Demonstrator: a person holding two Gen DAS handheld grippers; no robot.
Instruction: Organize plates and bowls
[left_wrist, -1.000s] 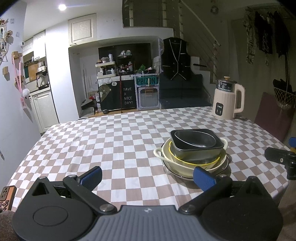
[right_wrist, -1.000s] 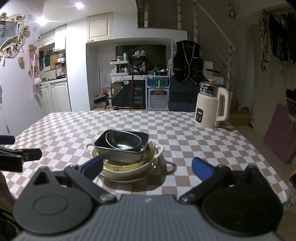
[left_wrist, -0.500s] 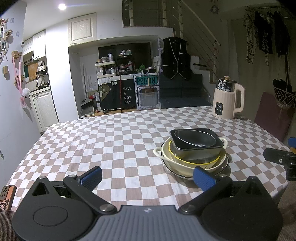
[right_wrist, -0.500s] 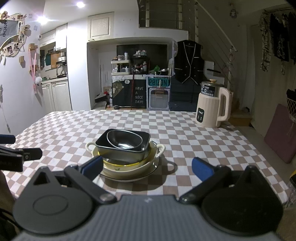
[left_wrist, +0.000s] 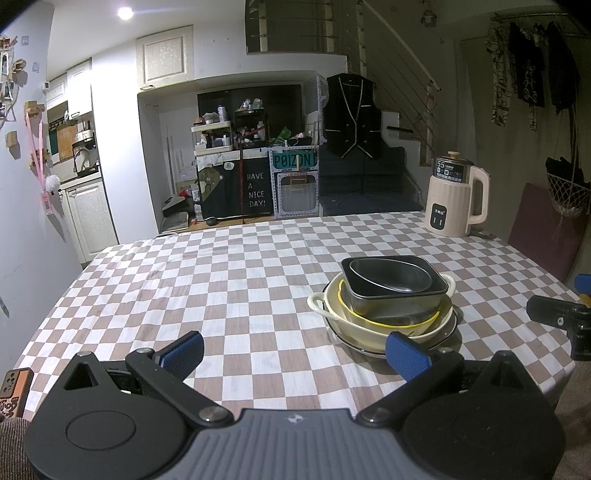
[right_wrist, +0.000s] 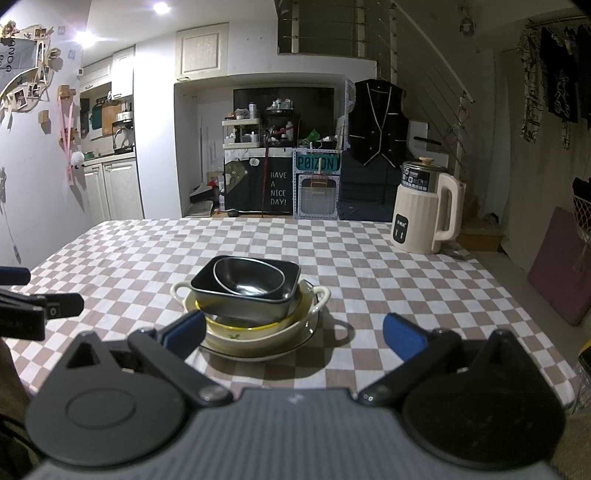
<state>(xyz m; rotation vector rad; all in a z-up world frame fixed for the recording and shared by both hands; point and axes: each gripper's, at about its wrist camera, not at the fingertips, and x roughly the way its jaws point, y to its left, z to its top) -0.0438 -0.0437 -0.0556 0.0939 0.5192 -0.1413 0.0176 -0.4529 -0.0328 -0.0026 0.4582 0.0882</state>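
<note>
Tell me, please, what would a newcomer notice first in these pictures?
Most striking is the stack of dishes on the checked tablecloth, a dark square pan nested on top. A cream kettle stands upright at the table's far right corner. Both hand-held grippers, left and right, are open near the stack.

A cream kettle (right_wrist: 424, 214) stands on the checkered tablecloth (right_wrist: 155, 243).
</note>
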